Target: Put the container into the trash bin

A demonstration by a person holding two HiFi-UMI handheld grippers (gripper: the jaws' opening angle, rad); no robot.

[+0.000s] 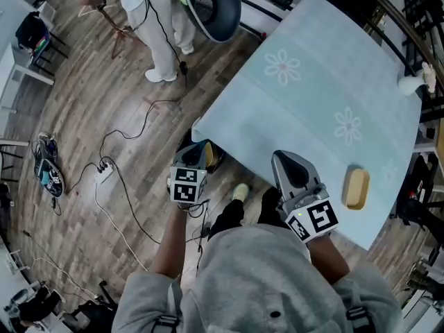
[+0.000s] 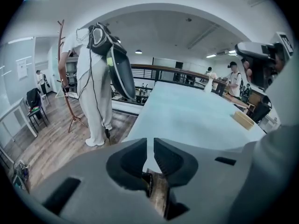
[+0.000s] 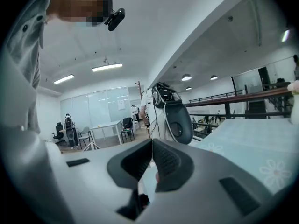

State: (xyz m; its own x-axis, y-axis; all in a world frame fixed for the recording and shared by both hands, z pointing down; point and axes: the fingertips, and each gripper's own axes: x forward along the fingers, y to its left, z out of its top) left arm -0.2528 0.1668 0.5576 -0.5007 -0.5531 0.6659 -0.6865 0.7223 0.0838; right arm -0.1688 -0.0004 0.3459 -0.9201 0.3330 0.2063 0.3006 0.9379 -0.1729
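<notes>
My left gripper (image 1: 196, 152) hangs off the table's near-left corner, over the floor. Its jaws (image 2: 150, 146) stand a narrow slit apart with nothing between them. Below it, under the table edge, a dark thing with a yellow rim (image 1: 210, 157) shows partly; I cannot tell whether it is the trash bin. My right gripper (image 1: 282, 158) is over the near edge of the light-blue tablecloth (image 1: 312, 96). Its fingertips meet and hold nothing (image 3: 152, 146). A tan oblong container (image 1: 356, 188) lies on the cloth to the right of that gripper, apart from it, and appears far off in the left gripper view (image 2: 244, 119).
A person in white clothes (image 1: 161, 26) stands on the wooden floor beyond the table's left side, beside a dark oval device (image 1: 211, 2). Cables and a power strip (image 1: 104, 173) lie on the floor at left. Small white items (image 1: 411, 83) sit at the table's far right corner.
</notes>
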